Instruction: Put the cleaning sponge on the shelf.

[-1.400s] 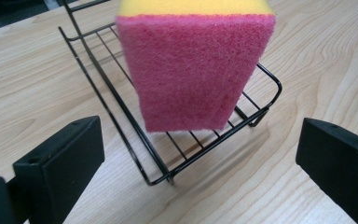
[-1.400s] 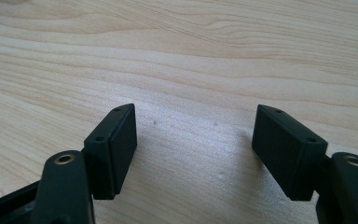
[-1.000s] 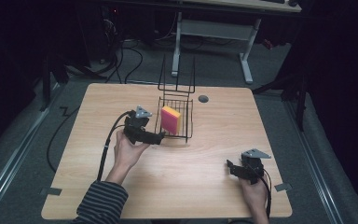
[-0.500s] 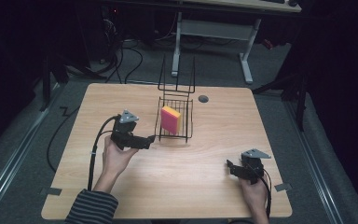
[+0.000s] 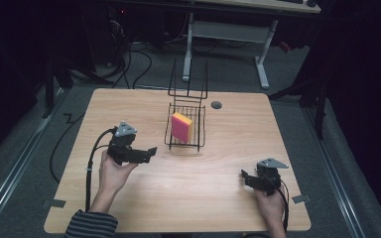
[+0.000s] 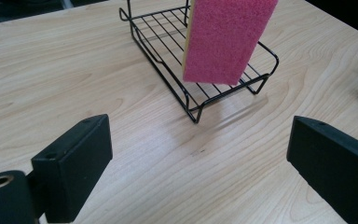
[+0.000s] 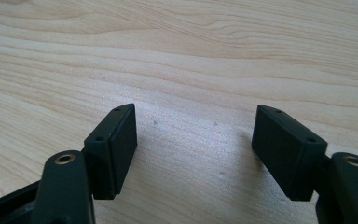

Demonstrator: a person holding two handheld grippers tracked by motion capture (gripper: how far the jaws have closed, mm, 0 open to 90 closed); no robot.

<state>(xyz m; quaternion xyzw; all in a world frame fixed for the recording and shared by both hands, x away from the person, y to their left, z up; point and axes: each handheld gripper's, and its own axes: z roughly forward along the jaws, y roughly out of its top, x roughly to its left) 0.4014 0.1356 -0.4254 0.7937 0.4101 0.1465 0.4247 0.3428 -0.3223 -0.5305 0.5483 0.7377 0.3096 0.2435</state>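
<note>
Standing the pink sponge (image 5: pixel 180 127) upright in the wire rack (image 5: pixel 200 130), we are pulling the empty left claw (image 5: pixel 152 150), jaws just narrowing, away across the worktop (image 5: pixel 218 178), the right claw (image 5: pixel 244 176) resting wide, placement apparently done.

Sponge (image 6: pixel 223 39) rough pink; rack (image 6: pixel 168 70) glossy black wire; table (image 5: pixel 218 198) matt wood.

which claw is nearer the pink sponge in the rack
Left. The left claw sits just left of the wire rack holding the sponge, jaws empty. The right claw rests far off by the table's near right corner.
</note>
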